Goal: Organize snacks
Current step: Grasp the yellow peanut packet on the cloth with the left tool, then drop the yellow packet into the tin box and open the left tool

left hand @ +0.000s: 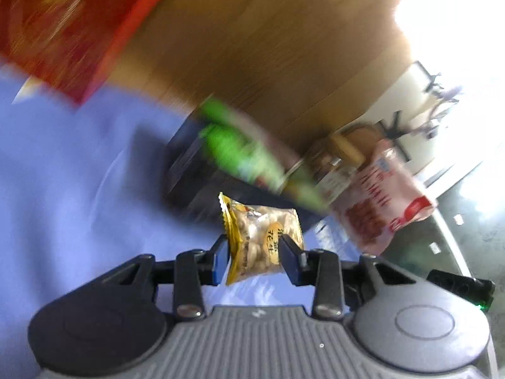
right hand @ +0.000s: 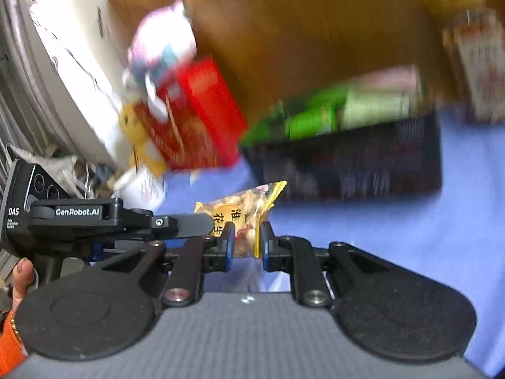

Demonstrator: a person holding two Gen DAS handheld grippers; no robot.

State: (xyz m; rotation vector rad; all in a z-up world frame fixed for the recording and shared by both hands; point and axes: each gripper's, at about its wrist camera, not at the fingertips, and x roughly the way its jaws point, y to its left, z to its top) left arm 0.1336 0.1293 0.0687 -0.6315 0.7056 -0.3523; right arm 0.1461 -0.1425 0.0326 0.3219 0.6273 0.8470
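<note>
Left wrist view
Left gripper (left hand: 254, 254): seen at lower centre; its jaws stand either side of a peanut packet (left hand: 260, 237), the left pad touching the packet's yellow edge, the right pad at its other side; whether it is truly squeezed or only bracketed cannot be told.
Peanut packet: held up off the blue cloth (left hand: 63, 189), at centre of the frame, tilted.
Black basket (left hand: 189, 170): blurred, just above the packet in the frame, with green packets (left hand: 233, 148) lying in it.
Red box (left hand: 63, 28): upper left, blurred.
Pink bag (left hand: 382, 202): right of centre, beside a jar (left hand: 331, 167); detail is lost to motion blur.

Right wrist view
Right gripper (right hand: 246, 241): at lower centre, jaws closed narrowly on the lower end of the same packet (right hand: 243, 218).
Other gripper (right hand: 186, 221): reaches in from the left edge to the packet's left side.
Basket (right hand: 347, 164): right of centre, above the packet in the frame, green packets (right hand: 331, 110) inside.
Red box (right hand: 195, 117): left of centre, standing against the wooden wall (right hand: 300, 31).

Risk
Tearing: judged possible if both grippers pull apart on the thin wrapper.
Dropping: judged likely if one grip is released before the packet is over the basket.
Crushing: the peanuts could be cracked by too firm a pinch.
</note>
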